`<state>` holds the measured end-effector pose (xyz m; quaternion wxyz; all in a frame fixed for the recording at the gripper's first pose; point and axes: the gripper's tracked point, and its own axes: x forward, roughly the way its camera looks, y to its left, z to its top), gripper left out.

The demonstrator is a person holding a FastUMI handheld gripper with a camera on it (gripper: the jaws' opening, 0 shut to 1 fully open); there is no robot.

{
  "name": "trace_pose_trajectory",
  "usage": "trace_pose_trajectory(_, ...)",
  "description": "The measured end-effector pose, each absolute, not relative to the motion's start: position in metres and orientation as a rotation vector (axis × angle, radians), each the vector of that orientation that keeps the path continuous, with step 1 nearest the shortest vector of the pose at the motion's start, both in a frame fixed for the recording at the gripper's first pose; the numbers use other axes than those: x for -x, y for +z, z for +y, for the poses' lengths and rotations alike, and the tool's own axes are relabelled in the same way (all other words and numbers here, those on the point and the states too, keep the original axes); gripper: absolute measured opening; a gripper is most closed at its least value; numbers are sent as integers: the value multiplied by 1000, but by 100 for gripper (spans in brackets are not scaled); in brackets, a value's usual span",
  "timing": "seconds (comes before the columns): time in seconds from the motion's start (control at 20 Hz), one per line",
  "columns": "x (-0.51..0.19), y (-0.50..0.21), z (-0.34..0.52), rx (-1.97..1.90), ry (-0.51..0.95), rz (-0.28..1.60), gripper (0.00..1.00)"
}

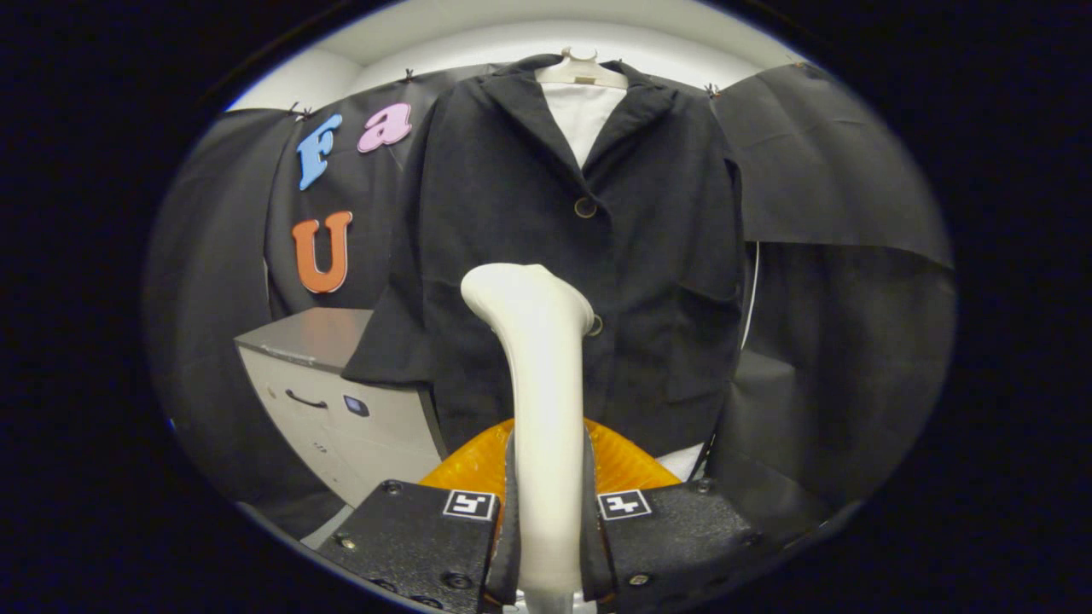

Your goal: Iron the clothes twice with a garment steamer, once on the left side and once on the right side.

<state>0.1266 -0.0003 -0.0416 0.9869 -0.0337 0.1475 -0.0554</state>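
Dark jacket (546, 213) hangs beyond the steamer (537, 341), apart from it. Tongs (547, 520) pinch the handle low; risk: head tilts or slips, missing one side.

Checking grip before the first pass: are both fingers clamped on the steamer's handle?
Yes: the gripper has a finger pressed on each side of the steamer, its head up before the jacket.

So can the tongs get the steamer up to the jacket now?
Probably yes. The tongs are shut on the steamer, whose head points at the jacket hanging just beyond. Nothing sits between them. How near the head is, I cannot tell.
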Motion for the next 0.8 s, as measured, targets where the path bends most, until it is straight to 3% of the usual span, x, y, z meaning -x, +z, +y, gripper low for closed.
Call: trace_pose_trajectory(0.8,-88,-176,-1,98,-156,514,31)
